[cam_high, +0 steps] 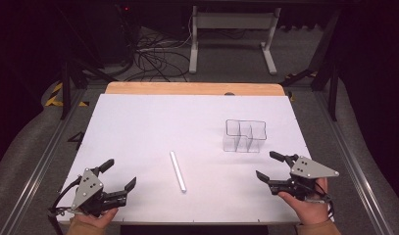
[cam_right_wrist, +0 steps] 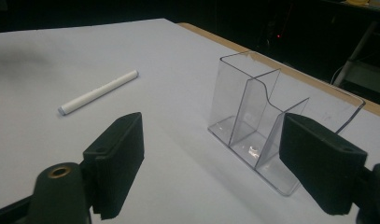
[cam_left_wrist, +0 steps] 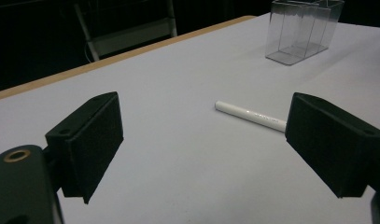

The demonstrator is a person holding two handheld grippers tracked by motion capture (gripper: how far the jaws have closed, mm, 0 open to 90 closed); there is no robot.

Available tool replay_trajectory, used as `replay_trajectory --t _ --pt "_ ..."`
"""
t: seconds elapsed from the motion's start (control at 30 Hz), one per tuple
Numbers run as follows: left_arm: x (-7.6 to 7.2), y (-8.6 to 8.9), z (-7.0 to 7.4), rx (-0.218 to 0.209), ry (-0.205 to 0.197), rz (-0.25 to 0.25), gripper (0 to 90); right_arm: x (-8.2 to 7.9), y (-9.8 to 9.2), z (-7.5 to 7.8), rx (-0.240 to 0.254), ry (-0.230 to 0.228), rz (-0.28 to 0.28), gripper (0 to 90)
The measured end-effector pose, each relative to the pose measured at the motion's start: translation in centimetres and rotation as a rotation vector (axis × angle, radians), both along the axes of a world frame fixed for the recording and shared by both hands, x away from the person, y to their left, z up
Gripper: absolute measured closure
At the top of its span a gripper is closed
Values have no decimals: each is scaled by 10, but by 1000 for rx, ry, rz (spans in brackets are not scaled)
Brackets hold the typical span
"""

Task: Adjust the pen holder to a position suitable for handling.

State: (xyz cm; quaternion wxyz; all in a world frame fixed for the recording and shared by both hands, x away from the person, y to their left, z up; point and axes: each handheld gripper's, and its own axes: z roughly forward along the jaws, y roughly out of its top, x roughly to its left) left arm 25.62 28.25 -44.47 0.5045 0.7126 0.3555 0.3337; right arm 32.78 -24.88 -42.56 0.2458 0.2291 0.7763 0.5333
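The room around the work area is dark: grey carpet floor (cam_high: 35, 142), a white table frame (cam_high: 231, 29) standing at the back with a tangle of black cables (cam_high: 153, 56) on the floor beside it, and metal rails (cam_high: 37, 161) running along both sides of the table. The table's wooden top (cam_high: 187, 88) shows as a tan strip along the far edge; the rest is covered by a plain white sheet (cam_high: 153, 127).

On the right half of the sheet stands a clear plastic organizer (cam_high: 244, 135), upright, split by inner walls into compartments. The right gripper view looks straight at it from close by.

Near the middle of the sheet lies a white marker pen (cam_high: 177, 171), flat, running from the far left to the near right in the high view, well apart from the organizer and touching nothing else.

The left gripper (cam_high: 119, 176) sits at the near left corner in the person's hand, its jaws spread wide with nothing between them; in its own view the pen lies beyond them. The right gripper (cam_high: 268, 165) is held at the near right, just in front of the organizer, jaws likewise wide apart and empty.
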Motion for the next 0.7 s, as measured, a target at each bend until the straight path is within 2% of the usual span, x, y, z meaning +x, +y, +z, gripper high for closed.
replay_trajectory --t 0.2,0.53,0.7 --pt "0 1 0 -13 8 0 125 6 3 9 -23 13 -3 237" --pt "-4 6 0 -25 10 20 138 24 14 31 -68 10 32 231" --pt "-5 7 0 -20 2 23 140 27 18 34 -58 3 31 228"
